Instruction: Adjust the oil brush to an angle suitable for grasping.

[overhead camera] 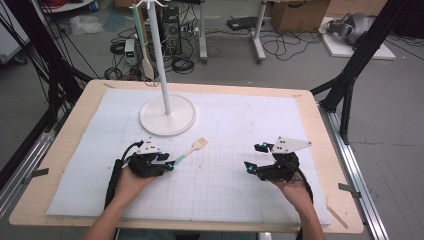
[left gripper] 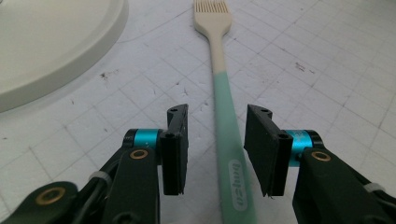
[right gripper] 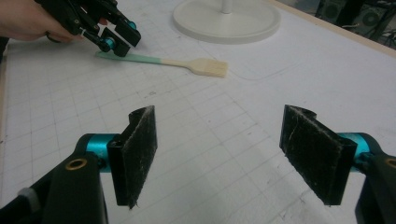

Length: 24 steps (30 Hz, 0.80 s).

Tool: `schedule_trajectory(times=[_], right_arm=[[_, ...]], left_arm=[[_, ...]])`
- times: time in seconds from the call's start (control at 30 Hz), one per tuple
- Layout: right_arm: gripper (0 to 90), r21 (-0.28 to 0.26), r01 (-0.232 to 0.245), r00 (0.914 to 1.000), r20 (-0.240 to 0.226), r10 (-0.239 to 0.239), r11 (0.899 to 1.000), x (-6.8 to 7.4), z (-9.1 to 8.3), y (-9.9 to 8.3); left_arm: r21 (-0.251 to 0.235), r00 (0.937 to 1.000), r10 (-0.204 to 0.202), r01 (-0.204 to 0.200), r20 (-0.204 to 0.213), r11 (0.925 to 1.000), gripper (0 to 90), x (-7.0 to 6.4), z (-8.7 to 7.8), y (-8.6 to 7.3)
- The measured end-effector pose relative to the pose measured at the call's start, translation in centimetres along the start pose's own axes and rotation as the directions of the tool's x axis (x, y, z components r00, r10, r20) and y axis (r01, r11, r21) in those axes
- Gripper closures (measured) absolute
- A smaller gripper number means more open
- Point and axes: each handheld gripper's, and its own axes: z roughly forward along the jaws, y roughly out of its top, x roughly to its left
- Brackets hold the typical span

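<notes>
Straddling slim mint-handled brush [left gripper: 227,140], padded left gripper [left gripper: 216,149]

We look down on a pale wooden surface [overhead camera: 70,150] covered by a white gridded mat [overhead camera: 240,125]. Around it lies a grey floor [overhead camera: 390,110]. At twelve o'clock, black cables [overhead camera: 180,62] tangle near a computer tower [overhead camera: 170,27] and white desk legs [overhead camera: 257,35]. At one o'clock sits a cardboard box [overhead camera: 297,12]; at two o'clock, a white board [overhead camera: 355,47]. Black frame struts [overhead camera: 350,75] stand at three and at ten o'clock. The light is even.
</notes>
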Motion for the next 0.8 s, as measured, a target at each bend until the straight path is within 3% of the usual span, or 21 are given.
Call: schedule_trajectory(times=[0.13,0.8], right_arm=[[26.8,0.002,0.003,1.0,0.002,-0.003,1.0,0.0,0.0,0.0],[26.8,0.008,0.0,1.0,-0.007,0.0,1.0,0.1,0.2,0.0]], left_arm=[[0.014,0.9999,-0.009,0.009,-0.005,0.9999,60.9,-0.1,0.4,0.0],[0.052,0.9987,0.026,-0.024,-0.044,0.9983,65.5,-0.9,1.3,0.9]])
